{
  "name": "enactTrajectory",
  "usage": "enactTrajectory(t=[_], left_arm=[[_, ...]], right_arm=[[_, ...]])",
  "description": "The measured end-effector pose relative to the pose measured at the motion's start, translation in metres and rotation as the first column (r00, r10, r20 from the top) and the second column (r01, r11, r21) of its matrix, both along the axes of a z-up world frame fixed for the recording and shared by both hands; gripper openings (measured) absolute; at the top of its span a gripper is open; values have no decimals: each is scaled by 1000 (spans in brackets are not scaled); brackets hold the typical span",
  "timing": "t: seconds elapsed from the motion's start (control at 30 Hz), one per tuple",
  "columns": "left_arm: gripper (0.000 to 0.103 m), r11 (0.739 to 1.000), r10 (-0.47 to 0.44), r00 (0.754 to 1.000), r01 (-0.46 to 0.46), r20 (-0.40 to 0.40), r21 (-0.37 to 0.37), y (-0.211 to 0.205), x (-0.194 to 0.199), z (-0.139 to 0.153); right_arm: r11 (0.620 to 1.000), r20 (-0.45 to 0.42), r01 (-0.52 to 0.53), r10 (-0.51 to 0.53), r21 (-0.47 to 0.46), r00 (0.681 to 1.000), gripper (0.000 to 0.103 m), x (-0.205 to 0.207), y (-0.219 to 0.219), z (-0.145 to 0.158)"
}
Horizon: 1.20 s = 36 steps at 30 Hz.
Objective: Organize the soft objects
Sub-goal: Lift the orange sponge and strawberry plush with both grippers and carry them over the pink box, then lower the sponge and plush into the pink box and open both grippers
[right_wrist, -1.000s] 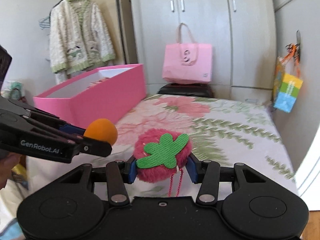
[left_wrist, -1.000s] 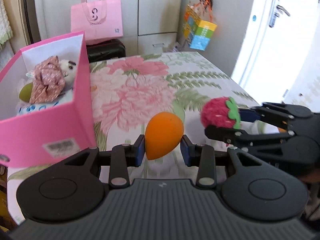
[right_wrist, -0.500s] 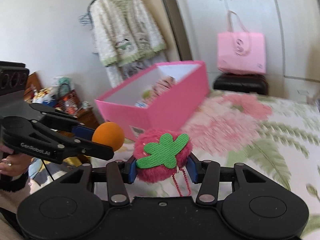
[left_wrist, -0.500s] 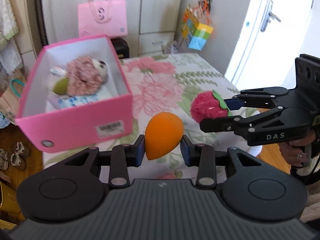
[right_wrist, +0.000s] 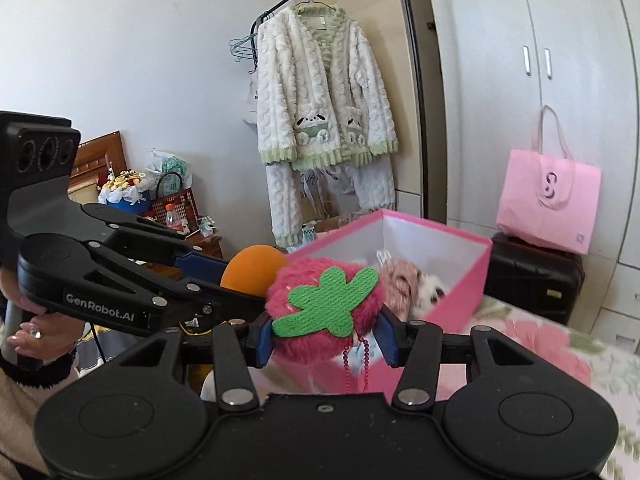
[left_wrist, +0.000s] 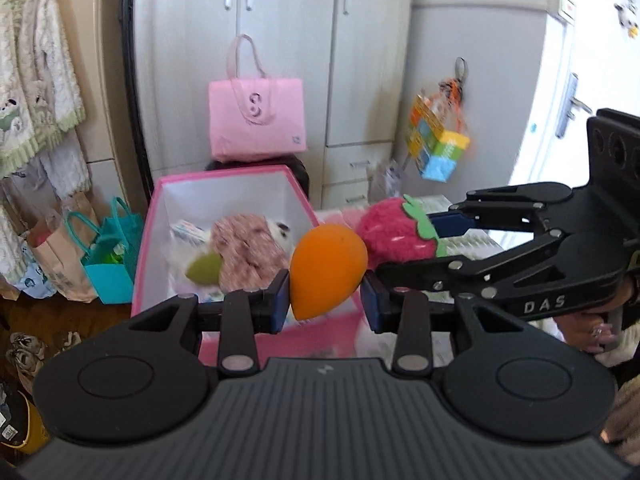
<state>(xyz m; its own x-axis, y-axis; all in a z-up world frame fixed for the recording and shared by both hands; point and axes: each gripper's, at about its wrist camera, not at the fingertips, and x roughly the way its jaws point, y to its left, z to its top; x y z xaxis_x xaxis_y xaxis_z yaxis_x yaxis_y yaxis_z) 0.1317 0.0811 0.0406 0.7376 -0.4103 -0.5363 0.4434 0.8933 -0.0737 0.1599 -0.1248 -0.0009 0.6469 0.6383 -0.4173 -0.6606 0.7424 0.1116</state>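
Note:
My left gripper (left_wrist: 325, 303) is shut on an orange egg-shaped soft toy (left_wrist: 326, 270). Right beside it, my right gripper (right_wrist: 325, 337) is shut on a fuzzy pink strawberry plush (right_wrist: 324, 312) with a green felt leaf. Both toys hang close together in the air at the near end of the open pink box (left_wrist: 224, 176), almost touching. The box (right_wrist: 436, 232) holds a pink patterned plush with a white face (left_wrist: 248, 248) and a green soft piece (left_wrist: 204, 268). In the right wrist view the orange toy (right_wrist: 252, 266) peeks out left of the strawberry.
The box stands on a floral-covered table (right_wrist: 560, 344). A pink tote bag (left_wrist: 256, 120) rests on a black case (right_wrist: 536, 276) by the wardrobe. Teal and paper bags (left_wrist: 108, 256) stand on the floor at the left. Fluffy pyjamas (right_wrist: 320, 120) hang behind.
Both grippers rose and swung toward the pink box, which now sits just beyond the two toys. Each grip stayed the same.

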Motion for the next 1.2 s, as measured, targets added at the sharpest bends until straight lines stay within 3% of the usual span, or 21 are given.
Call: enactTrajectory(t=[0.23, 0.4, 0.63, 0.87, 1.03, 1.2], left_arm=[[36, 992, 80, 996, -82, -28, -90, 16, 62, -9], [36, 986, 125, 990, -132, -68, -106, 19, 111, -22], [36, 974, 173, 973, -193, -155, -122, 21, 164, -47], [37, 970, 214, 960, -231, -178, -80, 19, 183, -62], [39, 965, 218, 954, -242, -207, -100, 20, 189, -67], [56, 961, 257, 956, -268, -144, -64, 13, 178, -62]], right_arm=[[1000, 10, 4, -4, 16, 1000, 56, 65, 12, -1], [1000, -11, 0, 0, 2, 1000, 56, 112, 20, -7], [1000, -113, 10, -11, -6, 994, 56, 170, 22, -27], [998, -122, 43, -49, -53, 991, 57, 191, 31, -42], [996, -115, 61, -68, -65, 991, 57, 201, 31, -48], [994, -107, 99, -104, -53, 989, 64, 204, 29, -51]])
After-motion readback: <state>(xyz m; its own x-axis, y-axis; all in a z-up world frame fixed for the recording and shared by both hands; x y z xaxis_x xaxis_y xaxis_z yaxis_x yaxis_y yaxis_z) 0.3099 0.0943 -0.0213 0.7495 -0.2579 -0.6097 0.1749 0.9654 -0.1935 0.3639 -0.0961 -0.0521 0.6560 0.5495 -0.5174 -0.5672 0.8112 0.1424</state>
